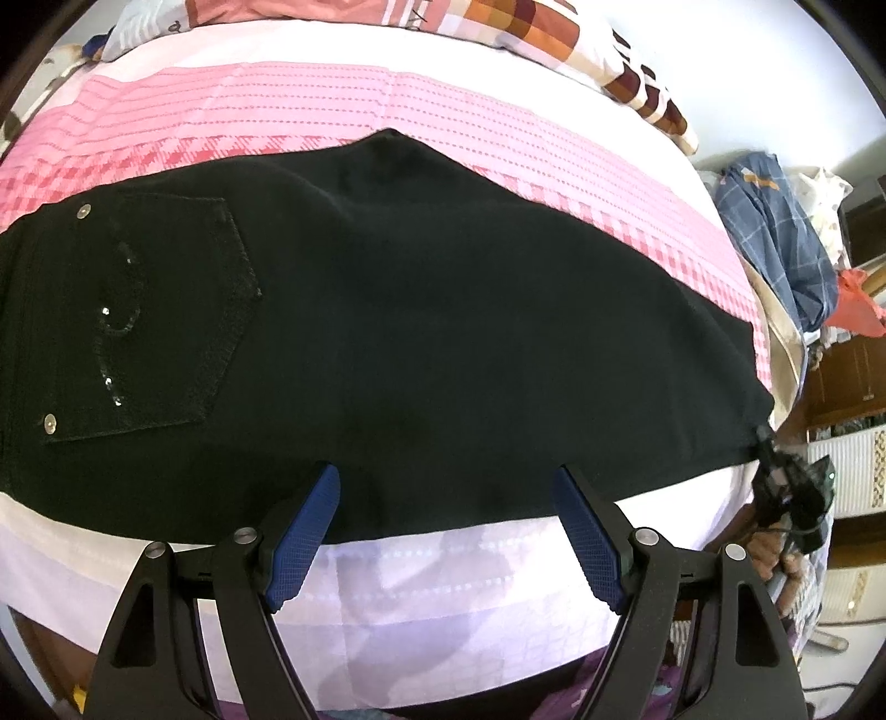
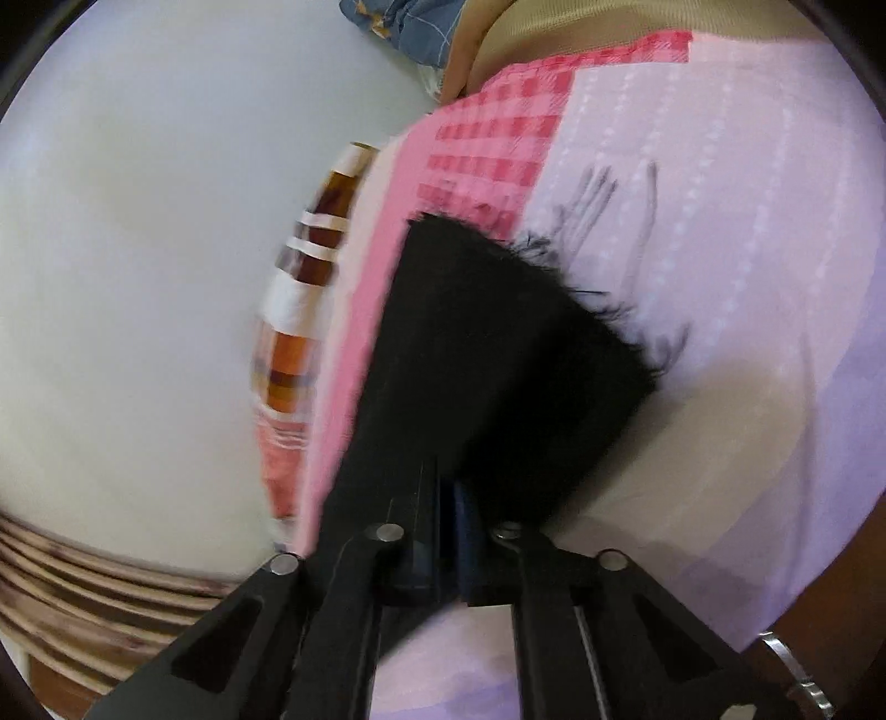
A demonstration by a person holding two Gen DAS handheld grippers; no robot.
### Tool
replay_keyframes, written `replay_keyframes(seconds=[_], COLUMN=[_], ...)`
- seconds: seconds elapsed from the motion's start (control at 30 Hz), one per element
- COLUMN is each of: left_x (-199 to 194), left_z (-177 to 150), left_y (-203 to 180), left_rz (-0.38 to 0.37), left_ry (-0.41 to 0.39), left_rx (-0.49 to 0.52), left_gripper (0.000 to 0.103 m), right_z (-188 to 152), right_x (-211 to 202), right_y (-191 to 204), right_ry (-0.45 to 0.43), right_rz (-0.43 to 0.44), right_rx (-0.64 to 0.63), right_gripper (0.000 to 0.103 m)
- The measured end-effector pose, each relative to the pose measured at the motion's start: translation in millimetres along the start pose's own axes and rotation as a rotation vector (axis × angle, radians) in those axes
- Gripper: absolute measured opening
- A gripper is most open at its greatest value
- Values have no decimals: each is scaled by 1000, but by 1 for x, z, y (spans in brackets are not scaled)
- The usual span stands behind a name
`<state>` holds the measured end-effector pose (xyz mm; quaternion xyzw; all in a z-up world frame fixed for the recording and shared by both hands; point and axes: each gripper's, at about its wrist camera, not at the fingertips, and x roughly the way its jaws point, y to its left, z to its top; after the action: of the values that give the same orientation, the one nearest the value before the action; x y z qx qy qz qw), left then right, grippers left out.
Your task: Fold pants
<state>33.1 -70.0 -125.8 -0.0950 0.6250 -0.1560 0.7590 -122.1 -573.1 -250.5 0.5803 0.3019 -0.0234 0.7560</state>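
Lying flat on pink checked bedsheet (image 1: 498,138), black denim pants (image 1: 415,304), left gripper (image 1: 446,526) wide apart over near edge, right gripper (image 2: 451,493) clamped on frayed hem.

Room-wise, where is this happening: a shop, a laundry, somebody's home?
Most likely a bedroom at home: black pants lie on a pink checked bedsheet, a patchwork pillow behind, clothes heaped beside wooden furniture.

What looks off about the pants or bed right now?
Nothing is spilled or torn. The black pants lie flat on the pink bedspread; the frayed hem looks ragged, in the right gripper jaws.
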Motion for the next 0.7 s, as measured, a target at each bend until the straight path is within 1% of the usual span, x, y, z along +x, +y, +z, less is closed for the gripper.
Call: replay_keyframes(seconds=[0.1, 0.17, 0.27, 0.3, 0.33, 0.37, 0.47, 0.5, 0.53, 0.57, 0.6, 0.63, 0.67, 0.7], left_x=[0, -2, -7, -9, -9, -10, -9, -11, -12, -14, -16, -18, -19, -19], left_z=[0, -1, -2, -2, -2, -2, -5, -6, -7, -7, -9, -10, -11, -13], left_y=[3, 4, 9, 13, 15, 18, 27, 29, 30, 31, 33, 36, 38, 40], left_rz=[5, 16, 29, 26, 23, 22, 15, 16, 19, 20, 23, 22, 19, 10], left_ry=[1, -2, -17, -23, -27, -30, -21, -26, -32, -39, -49, -58, -61, -65], left_rx=[-4, 0, -7, -15, -22, -32, -58, -61, -60, -56, -54, -55, -57, -60], left_gripper=[79, 79, 79, 79, 79, 79, 79, 79, 79, 79, 79, 79, 79, 79], right_z=[-4, -5, -7, -8, -7, -6, -8, -8, -7, -6, -6, -7, -8, -11], right_x=[-9, -20, -20, -17, -13, -14, -16, -16, -17, -19, -20, -19, -15, -12], right_y=[9, 20, 21, 14, 4, -2, 7, 7, 8, 9, 11, 16, 21, 25], right_ry=[-8, -18, -1, 6, 19, 10, 12, 18, 24, 24, 23, 25, 46, 56], right_rz=[-34, -22, -86, -103, -96, -62, -92, -82, -55, -16, -6, 4, 31, 53], right_rx=[-54, -87, -127, -118, -77, -39, -74, -68, -56, -44, -42, -45, -44, -38], right_gripper=[5, 5, 4, 3, 2, 1, 2, 3, 8, 9, 10, 14, 19, 30])
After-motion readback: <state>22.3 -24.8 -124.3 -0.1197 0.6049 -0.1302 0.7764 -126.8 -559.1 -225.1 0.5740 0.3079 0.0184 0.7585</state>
